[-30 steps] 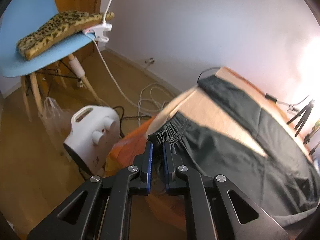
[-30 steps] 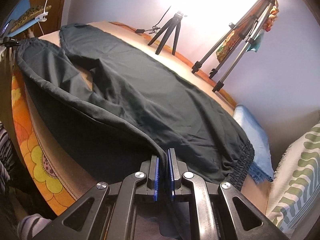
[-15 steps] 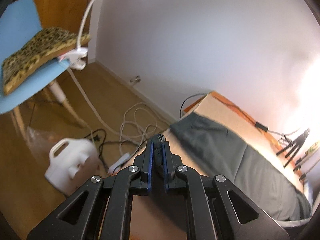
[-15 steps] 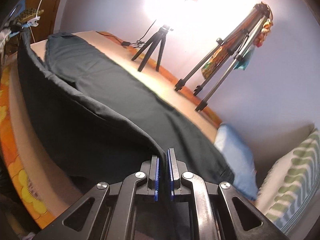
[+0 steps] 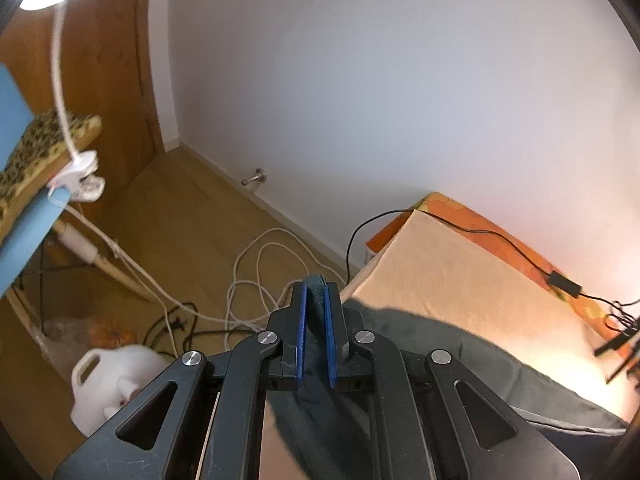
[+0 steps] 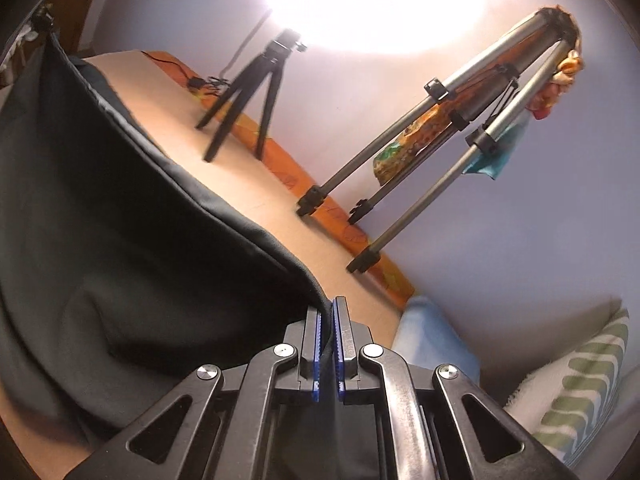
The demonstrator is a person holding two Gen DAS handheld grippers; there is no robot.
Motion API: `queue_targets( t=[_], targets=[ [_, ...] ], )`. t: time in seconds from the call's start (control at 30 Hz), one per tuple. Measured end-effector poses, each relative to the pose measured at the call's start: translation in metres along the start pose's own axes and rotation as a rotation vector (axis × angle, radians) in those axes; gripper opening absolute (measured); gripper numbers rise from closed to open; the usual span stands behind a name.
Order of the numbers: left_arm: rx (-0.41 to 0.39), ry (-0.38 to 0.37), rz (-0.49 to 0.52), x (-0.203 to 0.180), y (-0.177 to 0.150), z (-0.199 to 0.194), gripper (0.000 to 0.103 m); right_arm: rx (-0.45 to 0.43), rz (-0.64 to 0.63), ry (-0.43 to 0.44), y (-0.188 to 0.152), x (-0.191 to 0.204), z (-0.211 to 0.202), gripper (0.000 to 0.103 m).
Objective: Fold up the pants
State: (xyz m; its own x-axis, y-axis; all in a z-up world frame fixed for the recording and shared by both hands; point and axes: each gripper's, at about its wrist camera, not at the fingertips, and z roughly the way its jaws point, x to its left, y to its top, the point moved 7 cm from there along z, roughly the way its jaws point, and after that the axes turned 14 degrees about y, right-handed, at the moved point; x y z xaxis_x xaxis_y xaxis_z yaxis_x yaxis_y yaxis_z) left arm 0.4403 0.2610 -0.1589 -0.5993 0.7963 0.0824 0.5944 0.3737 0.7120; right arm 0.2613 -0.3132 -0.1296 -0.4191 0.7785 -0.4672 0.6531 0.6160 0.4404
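Observation:
The dark green-black pants [image 6: 120, 240] hang lifted above the beige bed surface [image 6: 248, 184], stretched between my two grippers. My right gripper [image 6: 328, 308] is shut on the pants' edge, with the cloth draping away to the left. My left gripper [image 5: 316, 292] is shut on a bunched end of the pants [image 5: 440, 360], which trails back to the right over the bed [image 5: 460, 280]. Most of the cloth below the grippers is hidden.
A black tripod [image 6: 248, 92] and a grey tripod [image 6: 440, 152] stand along the bed's far side. A blue cloth [image 6: 432, 336] and a striped pillow [image 6: 580, 392] lie at the right. On the floor are white cables [image 5: 256, 272], a white heater [image 5: 112, 384] and a blue chair [image 5: 28, 216].
Both grippers have risen and carried the held pants leg up and across toward the far side. The cloth now hangs as a raised sheet and hides the other leg.

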Motion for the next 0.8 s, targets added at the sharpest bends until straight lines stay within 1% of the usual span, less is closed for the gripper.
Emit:
queue_targets(
  t=[0.13, 0.23, 0.3, 0.33, 0.37, 0.43, 0.47, 0.53, 0.57, 0.6, 0.63, 0.67, 0.8],
  targets=[
    [-0.005, 0.038, 0.058, -0.029, 0.007, 0.019, 0.007, 0.027, 0.015, 0.003, 0.005, -0.007, 0.035, 0.002],
    [0.011, 0.069, 0.108, -0.052, 0.007, 0.039, 0.007, 0.06, 0.025, 0.009, 0.002, -0.007, 0.059, 0.002],
    [0.019, 0.072, 0.115, -0.061, 0.007, 0.048, 0.007, 0.083, 0.032, 0.006, 0.0, -0.007, 0.073, 0.002],
    [0.021, 0.068, 0.112, -0.063, 0.007, 0.05, 0.008, 0.091, 0.035, 0.007, -0.001, -0.009, 0.078, 0.002],
    [0.026, 0.067, 0.112, -0.065, 0.008, 0.052, 0.012, 0.097, 0.039, 0.006, -0.002, -0.01, 0.082, 0.002],
    [0.031, 0.055, 0.113, -0.065, 0.011, 0.053, 0.013, 0.107, 0.043, 0.005, -0.004, -0.011, 0.088, 0.002],
    [0.034, 0.05, 0.115, -0.062, 0.014, 0.052, 0.021, 0.11, 0.042, 0.006, -0.005, -0.011, 0.09, 0.002],
    [0.026, 0.028, 0.097, -0.046, 0.021, 0.044, 0.032, 0.118, 0.041, 0.007, -0.005, -0.01, 0.093, 0.002],
    [0.018, 0.015, 0.087, -0.041, 0.025, 0.039, 0.036, 0.118, 0.04, 0.008, -0.006, -0.01, 0.093, 0.002],
    [0.002, 0.007, 0.08, -0.027, 0.028, 0.032, 0.036, 0.117, 0.039, 0.008, -0.005, -0.01, 0.094, 0.002],
    [-0.006, 0.017, 0.076, -0.018, 0.029, 0.03, 0.037, 0.116, 0.036, 0.006, -0.004, -0.01, 0.094, 0.002],
    [-0.001, 0.021, 0.07, -0.005, 0.028, 0.027, 0.037, 0.115, 0.035, 0.005, -0.004, -0.008, 0.093, 0.002],
    [0.061, -0.049, 0.078, 0.03, 0.002, 0.021, 0.037, 0.129, 0.04, 0.016, -0.006, -0.005, 0.096, 0.003]
  ],
)
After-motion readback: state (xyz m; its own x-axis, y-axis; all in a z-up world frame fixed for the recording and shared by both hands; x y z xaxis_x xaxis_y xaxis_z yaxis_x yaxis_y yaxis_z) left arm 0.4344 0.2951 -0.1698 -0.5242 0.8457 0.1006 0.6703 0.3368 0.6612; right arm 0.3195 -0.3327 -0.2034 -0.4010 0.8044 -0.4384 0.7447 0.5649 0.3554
